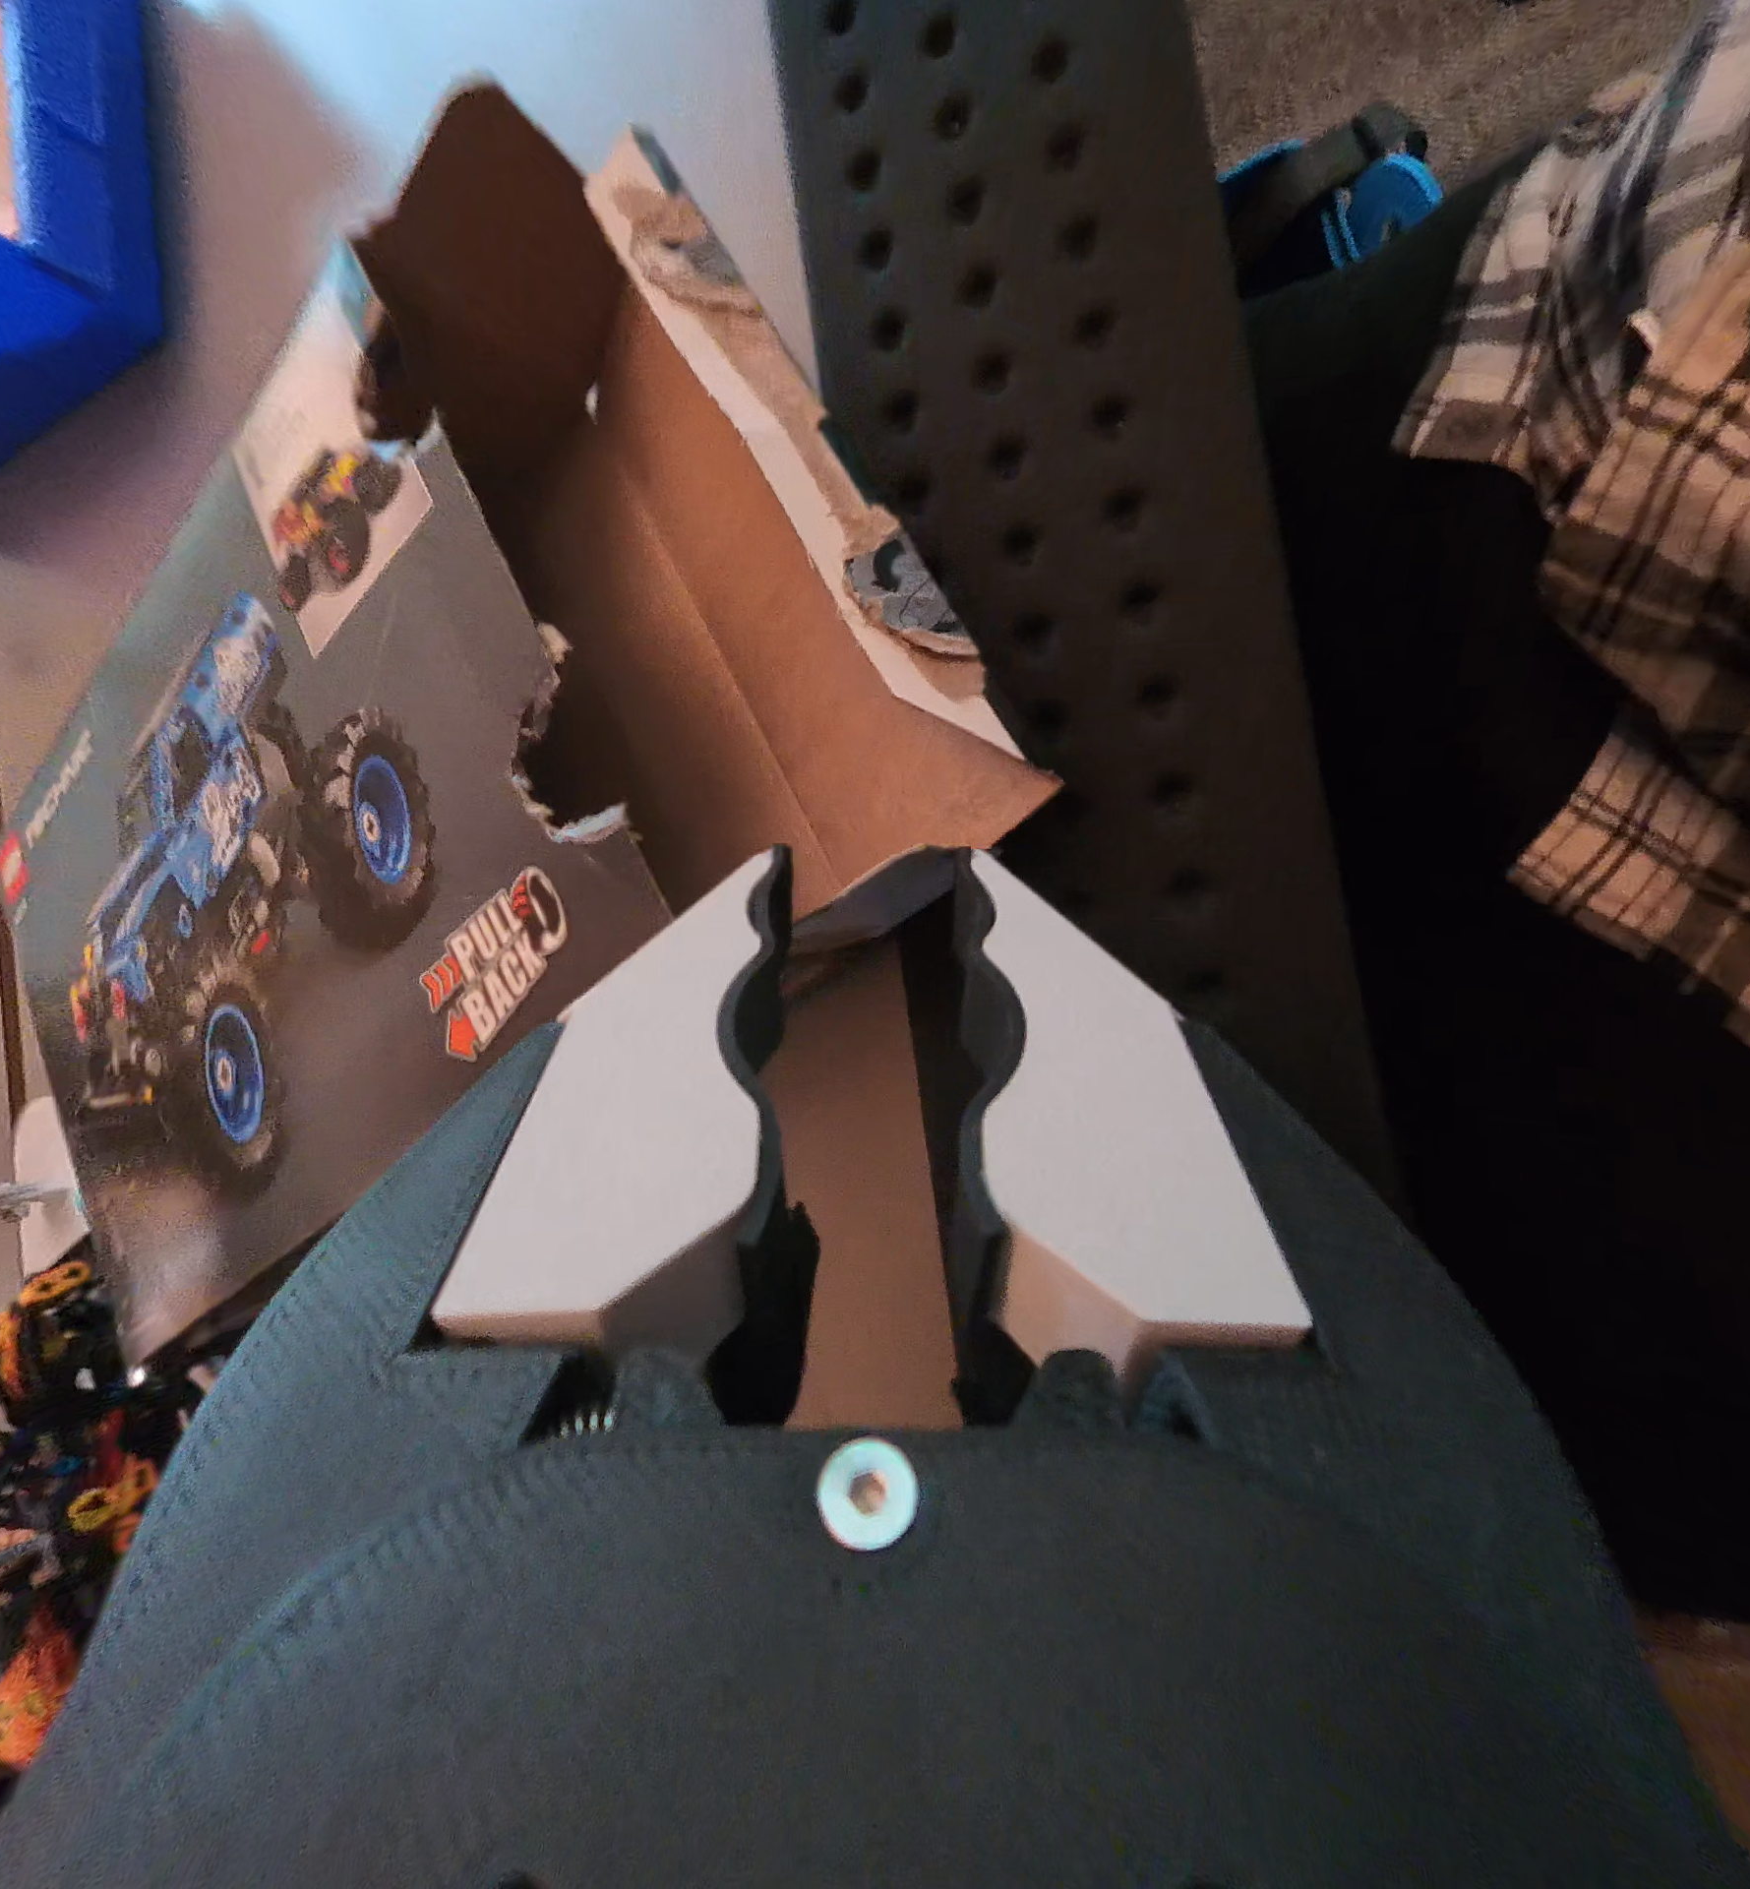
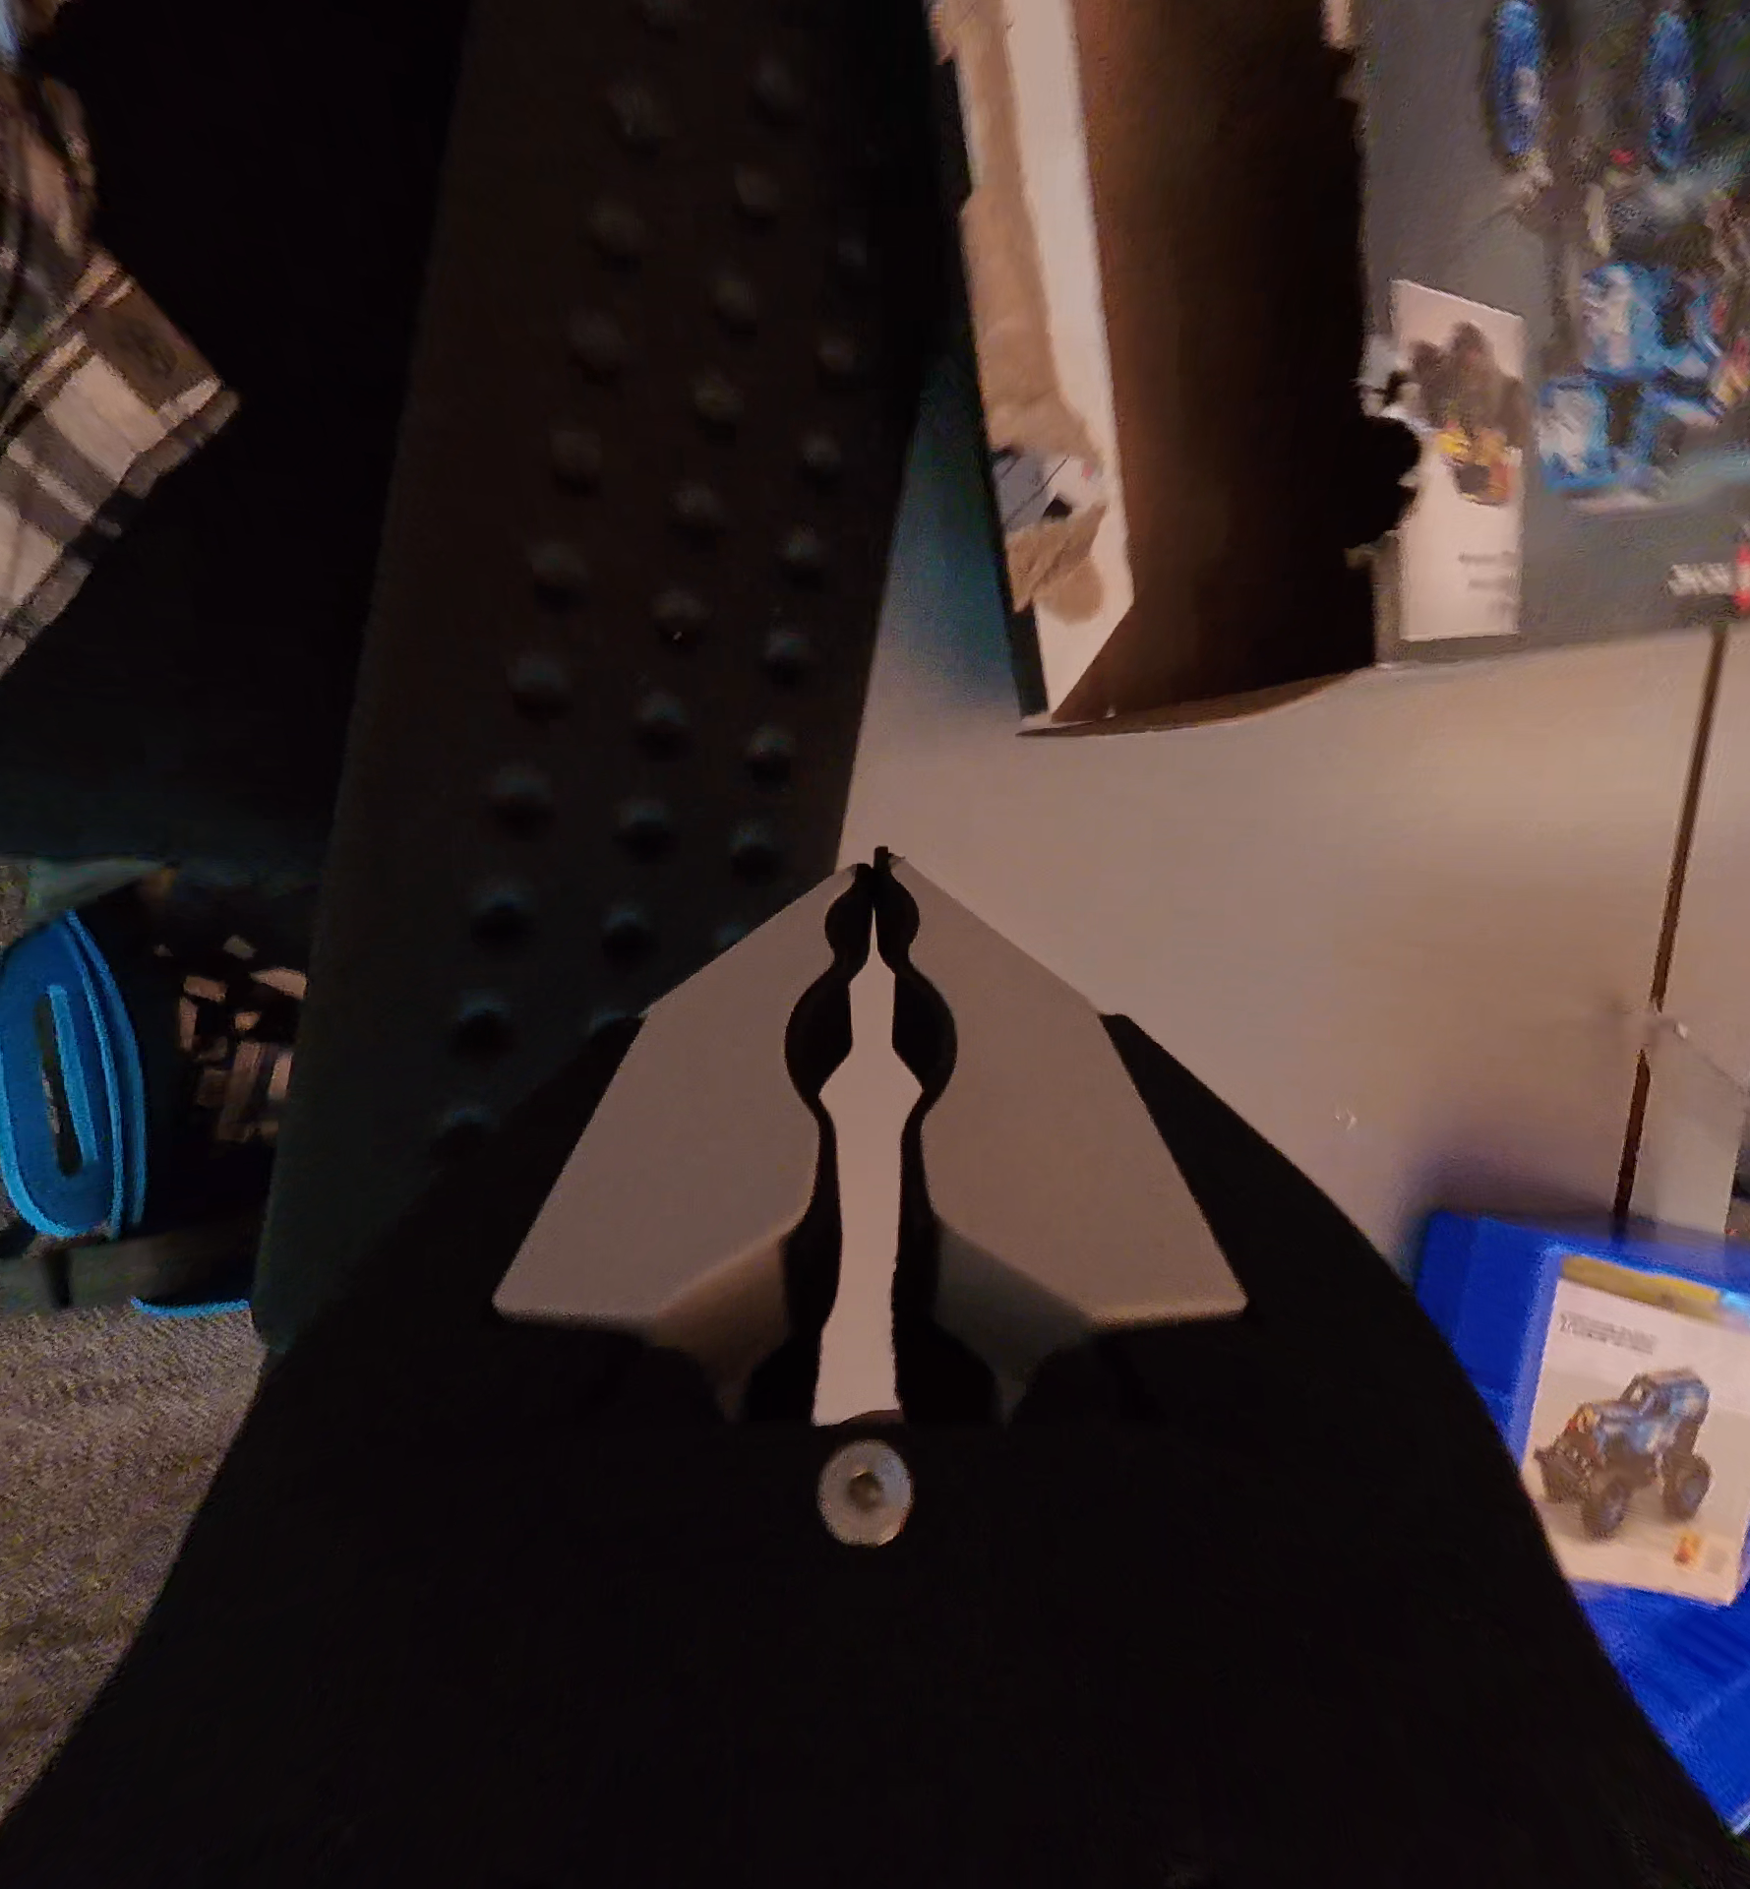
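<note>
A torn-open toy box [image 1: 267, 818] with a picture of a blue truck lies on the white table [image 1: 206, 204]. Its brown inner flaps [image 1: 707, 572] stand up. My left gripper [image 1: 876, 889] stands at the box's near end with its jaws apart. A brown cardboard flap [image 1: 850, 1176] lies between the fingers, and I see no pad pressing on it. In the right wrist view the box [image 2: 1443, 307] is at the upper right. My right gripper [image 2: 876, 869] is shut with its tips together on nothing, over the table [image 2: 1310, 920], apart from the box.
A dark perforated panel [image 1: 1003, 409] stands beside the table and also shows in the right wrist view [image 2: 625, 511]. A blue tray [image 2: 1463, 1288] holds a booklet [image 2: 1668, 1431]. Loose toy parts [image 1: 22, 1482] lie at the lower left. A plaid cloth [image 1: 1617, 511] hangs at the right.
</note>
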Demonstrator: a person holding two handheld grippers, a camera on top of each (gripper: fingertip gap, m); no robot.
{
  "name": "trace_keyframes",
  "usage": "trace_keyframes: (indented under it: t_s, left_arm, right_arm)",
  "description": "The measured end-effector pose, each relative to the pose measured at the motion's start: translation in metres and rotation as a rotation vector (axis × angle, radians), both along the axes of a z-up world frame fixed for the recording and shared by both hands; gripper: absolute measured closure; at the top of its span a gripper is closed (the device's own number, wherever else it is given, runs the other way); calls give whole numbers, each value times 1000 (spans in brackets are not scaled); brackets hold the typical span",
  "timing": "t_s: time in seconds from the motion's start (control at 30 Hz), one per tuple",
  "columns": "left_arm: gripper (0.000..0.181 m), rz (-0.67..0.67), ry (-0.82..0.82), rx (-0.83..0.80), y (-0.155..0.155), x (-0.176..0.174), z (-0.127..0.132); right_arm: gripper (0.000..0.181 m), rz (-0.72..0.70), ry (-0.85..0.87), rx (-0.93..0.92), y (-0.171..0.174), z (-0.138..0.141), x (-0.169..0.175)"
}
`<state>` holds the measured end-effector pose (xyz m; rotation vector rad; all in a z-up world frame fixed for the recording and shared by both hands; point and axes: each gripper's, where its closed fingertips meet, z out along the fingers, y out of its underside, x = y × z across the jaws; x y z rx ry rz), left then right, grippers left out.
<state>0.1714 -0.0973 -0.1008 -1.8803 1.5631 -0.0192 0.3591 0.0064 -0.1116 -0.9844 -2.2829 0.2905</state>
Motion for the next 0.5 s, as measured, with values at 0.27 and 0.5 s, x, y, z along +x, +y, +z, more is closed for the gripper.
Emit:
trace_keyframes:
  t_s: [0.27,0.5]
  left_arm:
    - [142,166,-135,45,6,3,18]
    - [110,479,-331,36,18,7,38]
  right_arm:
    - [164,-285,317,-328,-4,71,-51]
    - [134,-541,263,-441,39,33,-90]
